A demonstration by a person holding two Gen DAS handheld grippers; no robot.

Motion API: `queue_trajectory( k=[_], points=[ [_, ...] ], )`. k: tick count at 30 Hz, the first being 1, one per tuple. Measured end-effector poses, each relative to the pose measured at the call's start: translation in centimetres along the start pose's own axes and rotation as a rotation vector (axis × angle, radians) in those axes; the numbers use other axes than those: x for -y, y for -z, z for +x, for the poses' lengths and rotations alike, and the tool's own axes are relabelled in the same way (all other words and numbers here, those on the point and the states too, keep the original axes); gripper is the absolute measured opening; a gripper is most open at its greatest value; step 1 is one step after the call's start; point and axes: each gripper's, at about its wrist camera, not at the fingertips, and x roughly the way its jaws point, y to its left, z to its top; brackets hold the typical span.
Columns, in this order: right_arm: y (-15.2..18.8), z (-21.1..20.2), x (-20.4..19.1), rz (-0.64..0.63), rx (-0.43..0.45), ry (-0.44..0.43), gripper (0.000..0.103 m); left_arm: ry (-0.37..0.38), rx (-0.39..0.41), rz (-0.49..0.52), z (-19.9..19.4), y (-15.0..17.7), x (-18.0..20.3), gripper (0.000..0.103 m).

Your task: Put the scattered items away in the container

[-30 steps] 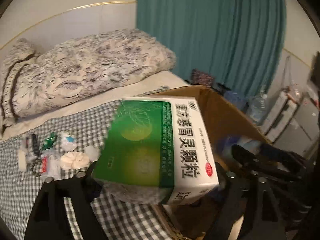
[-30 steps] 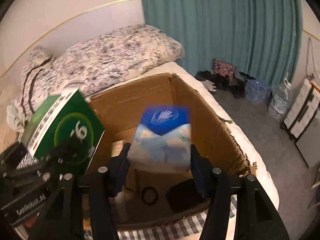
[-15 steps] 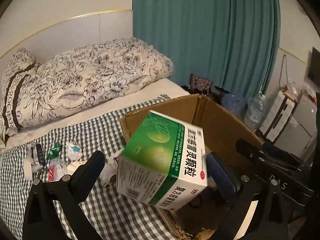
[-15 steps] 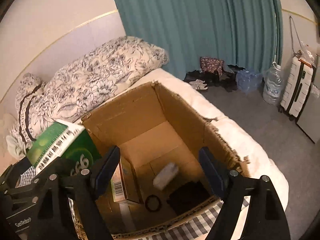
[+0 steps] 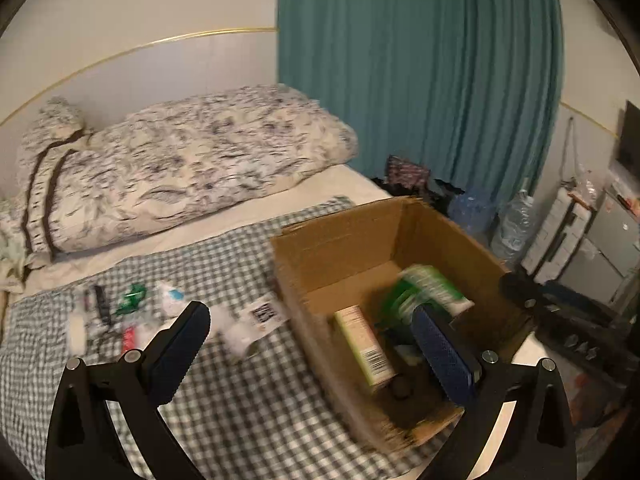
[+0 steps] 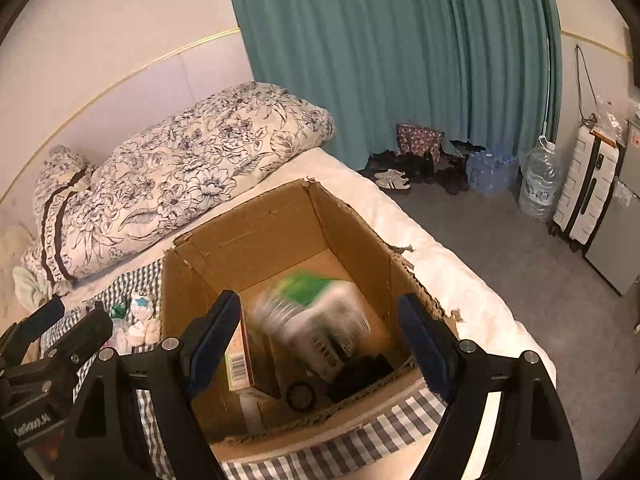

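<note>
The remaining clutter [image 5: 120, 312] lies on the checked bedspread [image 5: 240, 420], well to the left of the cardboard box [image 5: 340, 248]. It is a loose cluster of small packets: a green wrapper [image 5: 134, 294], a white-and-blue sachet [image 5: 172, 294] and something red [image 5: 128, 334]. A white packet with a barcode [image 5: 260, 316] lies closest to the box wall. A dark, slim item [image 5: 102, 304] lies with its long axis pointing away from the camera, though blur hides what it is.

The left gripper [image 5: 310, 320] hangs above the box's left wall. Its fingers [image 5: 180, 344] have just been opening and now stand released, with nothing between them. The cluster lies just beyond and left of its left finger, so this hand is plainly the nearer one for the next pick (the right would have to cross over the box).

Inside the box, the green medicine carton [image 6: 312, 312] is a blur, apparently tumbling towards the floor beside an upright narrow carton [image 6: 238, 356] and a black ring [image 6: 300, 394].

Further right, the right gripper [image 6: 320, 304] sits over the box's near edge. Its fingers [image 6: 424, 344] have also just been opening and are released and empty. From there the clutter lies far off to the left, past the box.
</note>
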Motion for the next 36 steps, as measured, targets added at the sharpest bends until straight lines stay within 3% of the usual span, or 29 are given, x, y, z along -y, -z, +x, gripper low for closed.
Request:
queue_trajectory(
  k=[7,19,36],
  points=[
    [1.6,-1.6,-2.8,-0.031,-0.002,-0.045,0.081,-0.098,-0.027,-0.054,-2.3,2.8,-4.8,0.103],
    [6.5,-4.2,-11.2,-0.152,-0.004,-0.128,0.081,-0.243,-0.032,-0.19,-7.5,8.5,-15.4,0.103],
    [14.8,-3.3,-23.7,-0.306,-0.096,-0.241,0.081,-0.353,-0.081,-0.315,-11.1,16.8,-26.2,0.103]
  ],
)
